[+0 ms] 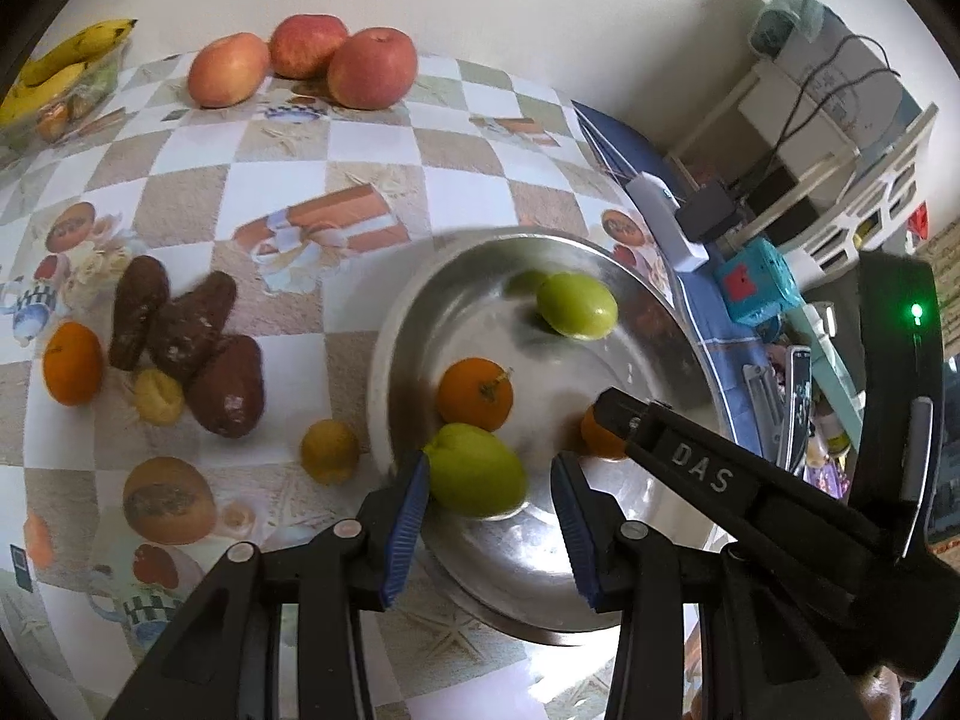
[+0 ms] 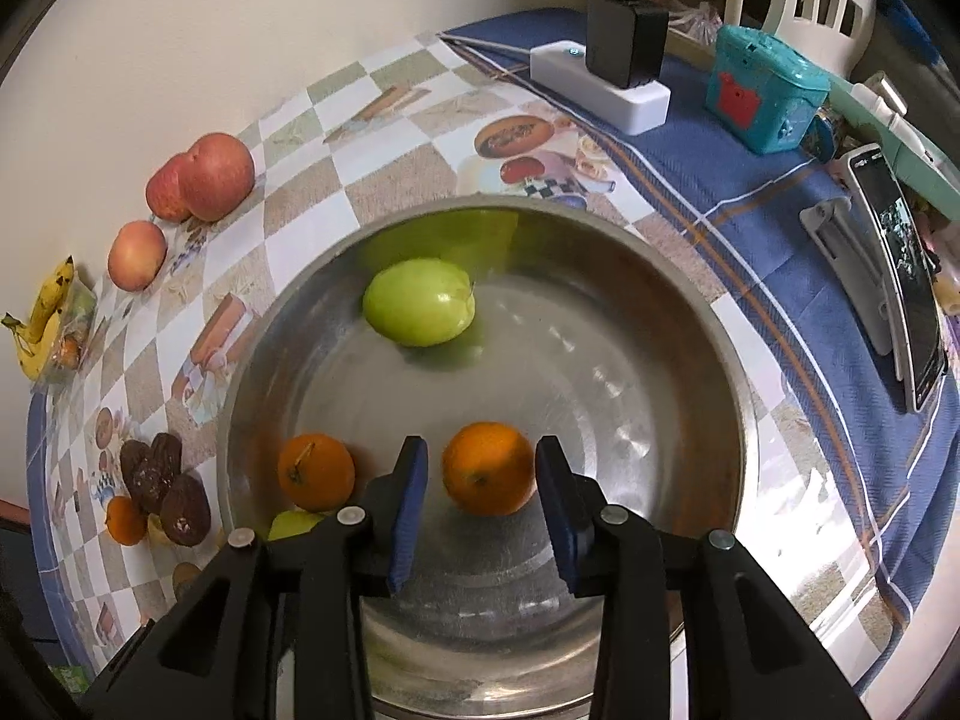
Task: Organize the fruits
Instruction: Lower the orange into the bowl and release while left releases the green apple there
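Note:
A steel bowl [image 1: 420,312] [image 2: 690,324] holds two green fruits and two oranges. My left gripper [image 1: 492,480] is open over the bowl's near side, with a green fruit [image 1: 474,469] lying by its left finger. My right gripper [image 2: 480,468] is open around an orange [image 2: 489,468] that rests on the bowl floor; whether the pads touch it I cannot tell. That gripper also shows in the left wrist view [image 1: 678,450]. A second orange [image 1: 474,393] [image 2: 315,471] and another green fruit [image 1: 577,305] [image 2: 419,302] lie in the bowl.
On the checked cloth: three apples [image 1: 372,67] [image 2: 216,176] at the back, bananas [image 1: 66,60] [image 2: 42,324], brown fruits [image 1: 180,324] [image 2: 162,486], an orange [image 1: 72,363], small yellow fruits [image 1: 329,450]. To the right, a power strip [image 2: 600,87], teal box [image 2: 762,96], phone [image 2: 900,276].

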`<state>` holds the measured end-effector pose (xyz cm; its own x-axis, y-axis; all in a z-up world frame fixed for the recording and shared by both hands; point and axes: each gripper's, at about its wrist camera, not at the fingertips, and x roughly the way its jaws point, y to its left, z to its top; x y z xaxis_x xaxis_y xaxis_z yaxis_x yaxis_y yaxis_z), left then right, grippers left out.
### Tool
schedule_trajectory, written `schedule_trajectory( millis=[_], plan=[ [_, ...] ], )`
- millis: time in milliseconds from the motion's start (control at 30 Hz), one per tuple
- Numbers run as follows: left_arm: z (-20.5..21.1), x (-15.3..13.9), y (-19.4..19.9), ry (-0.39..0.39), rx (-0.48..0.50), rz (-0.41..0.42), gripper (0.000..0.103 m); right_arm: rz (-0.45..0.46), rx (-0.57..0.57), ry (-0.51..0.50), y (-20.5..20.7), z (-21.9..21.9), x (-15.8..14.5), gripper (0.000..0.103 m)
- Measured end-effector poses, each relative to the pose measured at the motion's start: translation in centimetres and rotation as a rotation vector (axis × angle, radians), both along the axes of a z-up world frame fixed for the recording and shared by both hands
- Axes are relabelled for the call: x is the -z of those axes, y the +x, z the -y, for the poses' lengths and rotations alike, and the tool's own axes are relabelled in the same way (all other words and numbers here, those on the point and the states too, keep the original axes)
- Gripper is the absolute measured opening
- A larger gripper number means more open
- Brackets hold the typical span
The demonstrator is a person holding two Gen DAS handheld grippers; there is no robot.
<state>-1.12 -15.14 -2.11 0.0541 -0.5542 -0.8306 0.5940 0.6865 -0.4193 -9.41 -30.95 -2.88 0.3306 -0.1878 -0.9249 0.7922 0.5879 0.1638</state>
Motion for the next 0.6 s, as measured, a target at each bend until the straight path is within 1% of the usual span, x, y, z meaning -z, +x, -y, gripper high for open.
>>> schedule_trajectory(
  millis=[133, 200, 300, 400, 533, 600],
  plan=[
    [-1.2, -0.4, 1.1, 0.004, -0.062, 0.02, 0.046, 0.005, -0.007, -0.019, 0.1, -0.2, -0.4, 0.039],
    [-2.2, -0.6, 1.9, 0.013, -0.111, 0.032, 0.046, 0.005, -0.015, -0.028, 0.2, -0.3, -0.6, 0.039],
    [-3.9, -1.0, 3.2, 0.046, -0.188, 0.078, 0.046, 0.007, -0.032, -0.035, 0.7, -0.6, -0.7, 0.039],
    [-6.0, -1.2, 5.0, 0.096, -0.288, 0.117, 0.046, 0.009, -0.065, -0.047, 1.3, -1.3, -1.0, 0.038],
    [-9.2, -1.2, 7.0, 0.146, -0.413, 0.12, 0.046, 0.015, -0.124, -0.073, 2.2, -2.7, -1.5, 0.038],
    [-10.4, -1.1, 7.7, 0.16, -0.452, 0.122, 0.047, 0.022, -0.161, -0.089, 2.8, -3.6, -1.9, 0.038]
  ],
)
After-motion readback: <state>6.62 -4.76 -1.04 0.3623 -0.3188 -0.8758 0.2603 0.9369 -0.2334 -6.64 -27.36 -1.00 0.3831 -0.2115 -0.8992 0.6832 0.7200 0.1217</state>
